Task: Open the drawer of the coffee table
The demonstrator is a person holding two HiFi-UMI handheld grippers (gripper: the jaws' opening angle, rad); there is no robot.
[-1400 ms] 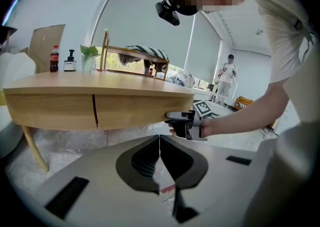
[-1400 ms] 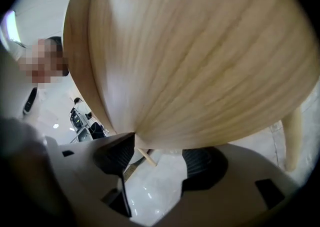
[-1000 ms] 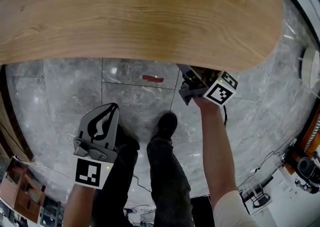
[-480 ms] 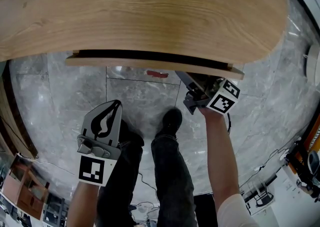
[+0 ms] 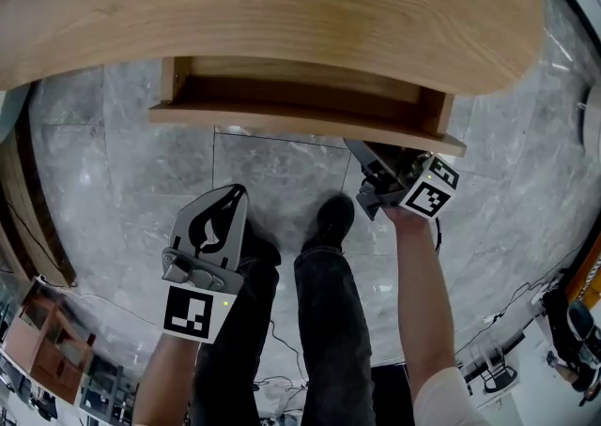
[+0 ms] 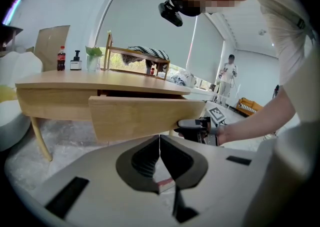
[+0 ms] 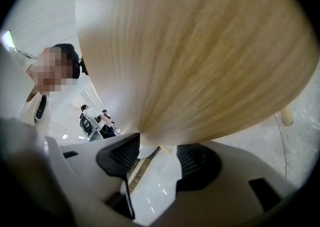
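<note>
The wooden coffee table [image 5: 263, 11] fills the top of the head view. Its drawer [image 5: 300, 119] stands pulled out from under the top, with its inside showing. My right gripper [image 5: 371, 157] is at the lower right corner of the drawer front [image 6: 145, 116]. In the right gripper view that front [image 7: 200, 61] fills the picture. Its bottom edge sits between the jaws of my right gripper [image 7: 160, 153], by the left pad and apart from the right one. The jaws are opening. My left gripper [image 5: 225, 194] hangs over the floor, shut and empty; its jaws meet in its own view too [image 6: 160, 138].
The person's legs and a black shoe [image 5: 333, 218] stand on the grey marble floor between the grippers. On the table are a cola bottle [image 6: 61, 58] and a wooden rack [image 6: 135, 58]. A table leg [image 6: 41, 138] slants down at the left. A person [image 6: 229, 73] stands far back.
The drawer has slid out from under the table top toward the person, from hidden to well open. My right gripper came back with it. My left gripper shifted slightly right.
</note>
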